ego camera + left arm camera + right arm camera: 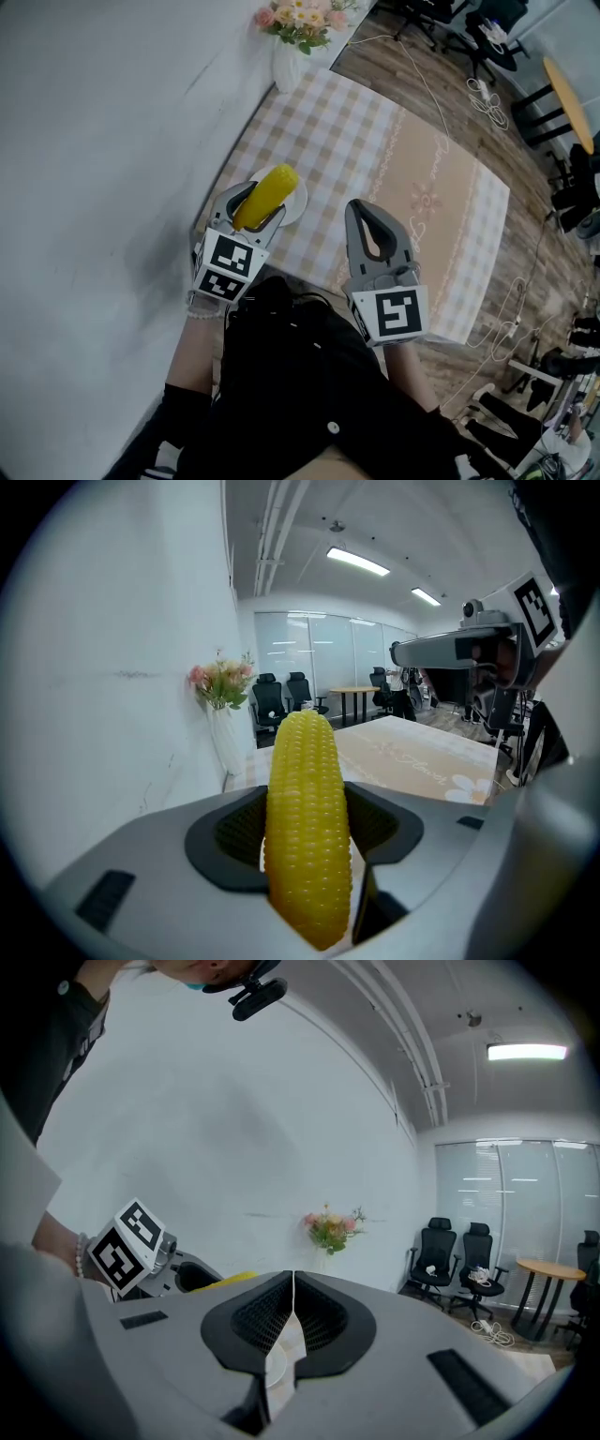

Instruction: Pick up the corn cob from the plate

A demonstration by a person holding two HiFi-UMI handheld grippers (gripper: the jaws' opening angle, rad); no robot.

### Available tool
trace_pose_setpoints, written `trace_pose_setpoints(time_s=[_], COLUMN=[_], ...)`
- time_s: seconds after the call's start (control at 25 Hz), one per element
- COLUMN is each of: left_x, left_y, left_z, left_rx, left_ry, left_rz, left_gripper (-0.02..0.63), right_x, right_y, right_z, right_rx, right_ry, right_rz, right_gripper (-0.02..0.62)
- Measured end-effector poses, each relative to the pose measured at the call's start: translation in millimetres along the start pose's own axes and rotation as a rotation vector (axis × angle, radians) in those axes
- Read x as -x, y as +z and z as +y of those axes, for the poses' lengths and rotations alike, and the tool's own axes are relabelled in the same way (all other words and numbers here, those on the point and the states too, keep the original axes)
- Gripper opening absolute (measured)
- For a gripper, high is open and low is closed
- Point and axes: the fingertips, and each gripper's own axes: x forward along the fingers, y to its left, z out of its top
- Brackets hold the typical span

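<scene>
A yellow corn cob (pixel 266 196) (pixel 307 827) is clamped between the jaws of my left gripper (pixel 251 203) (pixel 309 841), which is shut on it and holds it raised over the white plate (pixel 292 211). The cob points up and away from the gripper. My right gripper (pixel 377 225) (pixel 292 1327) hovers over the near part of the table, to the right of the left one; its jaws are pressed together with nothing between them. In the right gripper view a sliver of the yellow cob (pixel 228 1280) and the left gripper's marker cube (pixel 129 1244) show at the left.
The table (pixel 441 206) carries a checked and beige floral cloth and stands against a white wall (pixel 103 141). A white vase of pink flowers (pixel 292 37) sits at the far corner. Office chairs (pixel 478 28), cables and a round table (pixel 570 98) stand on the wooden floor beyond.
</scene>
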Motion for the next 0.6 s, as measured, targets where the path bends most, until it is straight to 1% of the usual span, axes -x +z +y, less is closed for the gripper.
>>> trace_pose_setpoints(time_s=[0.2,0.44,0.6], left_x=[21,43,55], left_y=[24,27,43], left_z=[-1,-5,-6], left_rx=[-0.028,-0.016,-0.048], left_ry=[0.035,0.077,0.098], left_rz=[-0.051,-0.048,-0.081], left_gripper=[0.258,0.258,0.258], right_x=[-3,-4,-6], right_y=[8,15,20], right_z=[7,14,22], right_rx=[0.014,0.029,0.043], right_ry=[0.044,0.087,0.123], right_rz=[-0.024,-0.044,-0.048], right_gripper=[0.043,0.043,0.043])
